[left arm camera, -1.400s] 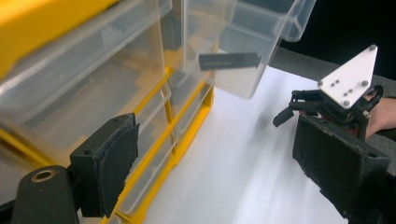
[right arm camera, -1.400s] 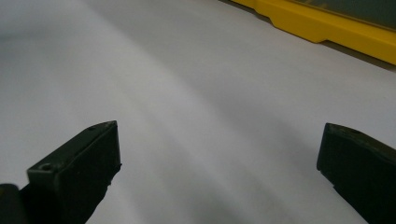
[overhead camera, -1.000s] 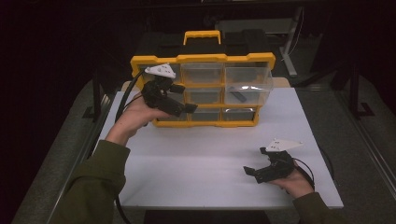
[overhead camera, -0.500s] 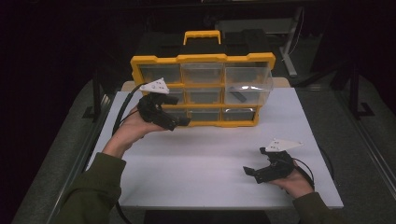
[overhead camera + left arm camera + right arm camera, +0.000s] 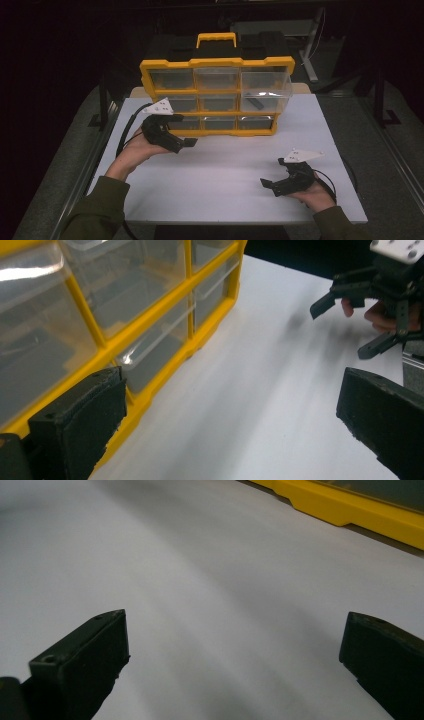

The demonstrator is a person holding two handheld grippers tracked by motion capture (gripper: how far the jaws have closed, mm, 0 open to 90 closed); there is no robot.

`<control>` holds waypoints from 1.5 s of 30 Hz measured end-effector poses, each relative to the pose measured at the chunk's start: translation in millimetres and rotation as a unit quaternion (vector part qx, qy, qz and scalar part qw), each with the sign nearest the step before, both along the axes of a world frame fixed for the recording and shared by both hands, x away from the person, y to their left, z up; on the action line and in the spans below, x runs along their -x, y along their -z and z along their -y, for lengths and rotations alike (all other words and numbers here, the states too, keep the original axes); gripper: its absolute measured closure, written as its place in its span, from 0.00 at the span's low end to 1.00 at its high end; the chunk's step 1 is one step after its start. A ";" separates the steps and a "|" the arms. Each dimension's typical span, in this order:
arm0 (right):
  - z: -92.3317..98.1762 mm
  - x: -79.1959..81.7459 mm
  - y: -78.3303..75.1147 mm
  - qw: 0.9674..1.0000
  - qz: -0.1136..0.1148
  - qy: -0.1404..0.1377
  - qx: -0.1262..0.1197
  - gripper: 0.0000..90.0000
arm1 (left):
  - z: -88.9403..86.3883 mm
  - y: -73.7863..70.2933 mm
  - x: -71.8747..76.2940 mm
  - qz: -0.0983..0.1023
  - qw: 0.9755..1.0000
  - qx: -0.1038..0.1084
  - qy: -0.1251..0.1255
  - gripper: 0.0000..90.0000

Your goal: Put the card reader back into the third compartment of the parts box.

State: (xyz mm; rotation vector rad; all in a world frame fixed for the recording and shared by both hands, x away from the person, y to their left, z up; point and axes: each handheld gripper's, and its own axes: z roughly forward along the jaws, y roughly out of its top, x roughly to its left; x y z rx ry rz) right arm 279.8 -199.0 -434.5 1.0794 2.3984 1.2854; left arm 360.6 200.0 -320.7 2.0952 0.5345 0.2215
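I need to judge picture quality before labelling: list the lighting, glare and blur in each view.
High view: room dark beyond the lit white table, and the yellow drawer cabinet looks sharp. Left gripper view: glare streak on a clear drawer front, its near jaws soft, a grey shadow under the right gripper. Right gripper view: tabletop smooth and featureless, shaded at the upper left, near jaws blurred.

The drawer cabinet [image 5: 217,97] has a yellow frame and handle, a black top and clear drawers. It stands on a white table [image 5: 225,175]. Both grippers, left [image 5: 180,142] and right [image 5: 267,184], are black, each carrying a pale grey plate
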 end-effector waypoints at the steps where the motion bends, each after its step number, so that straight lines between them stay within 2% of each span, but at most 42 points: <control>1: -0.1 0.1 0.0 1.000 0.000 0.000 0.000 0.00 | -1.1 2.0 0.8 0.000 1.000 0.001 -0.001 0.00; 13: -0.1 0.4 -0.2 1.000 0.001 0.000 -0.002 0.00 | -23.0 36.1 15.5 0.000 1.000 0.005 -0.020 0.00; 24: -0.1 0.3 0.0 1.000 0.000 0.000 -0.002 0.00 | -42.3 68.3 31.0 -0.011 0.999 0.009 -0.036 0.00; 29: -0.4 0.4 0.5 1.000 -0.001 0.000 -0.002 0.00 | -48.0 78.8 37.8 -0.008 0.999 0.000 -0.040 0.00; 38: 0.4 0.7 1.4 1.000 -0.002 0.000 0.002 0.00 | -60.1 98.4 48.1 -0.004 0.999 -0.005 -0.053 0.00; 45: 0.4 1.5 1.5 1.000 -0.002 0.000 0.003 0.00 | -61.4 110.5 51.2 -0.011 0.998 -0.016 -0.054 0.00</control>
